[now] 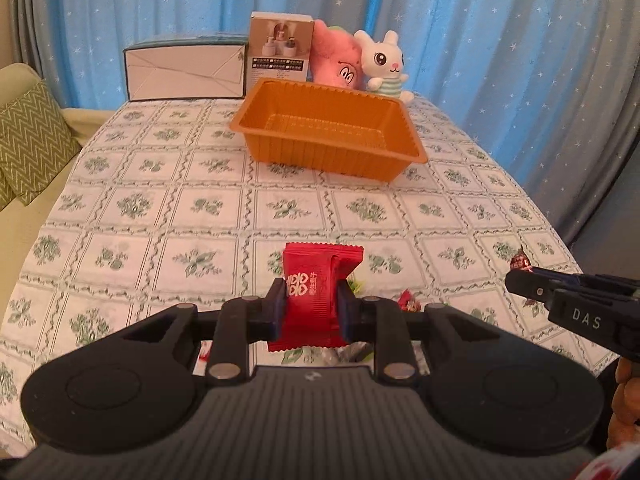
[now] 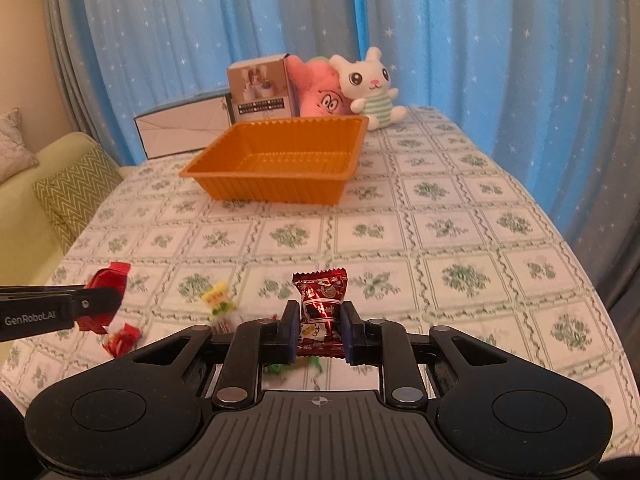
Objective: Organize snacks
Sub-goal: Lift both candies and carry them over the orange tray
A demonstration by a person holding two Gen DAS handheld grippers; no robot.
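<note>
**Snacks lifted in both grippers, orange tray waiting empty**

Cushions with a zigzag weave sit on the pale sofa [image 1: 24,92] at far left, clear of the work. On the table, the left gripper [image 1: 311,312] is clenched on a flat red packet [image 1: 316,296], its blue pads pressing the packet's two long edges so the matte wrapper stands upright and faces forward, probably for an easy carry. Loose sweets lie below and between the grippers: a yellow-green candy [image 2: 218,300] and a crinkled red wrapper [image 2: 120,338]. The right gripper [image 2: 320,330] is closed on a glossy dark-red foil pouch [image 2: 322,308], pinched at its sides, its serrated top seal free above the fingers.

Farther back, the ribbed orange tray [image 1: 332,156] stands empty on the floral tablecloth [image 1: 160,208], the likely destination. Behind it are a white box [image 1: 186,68], a small carton [image 1: 280,50], a pink plush [image 1: 336,60] and a white rabbit plush [image 1: 384,60], beyond the working area.
</note>
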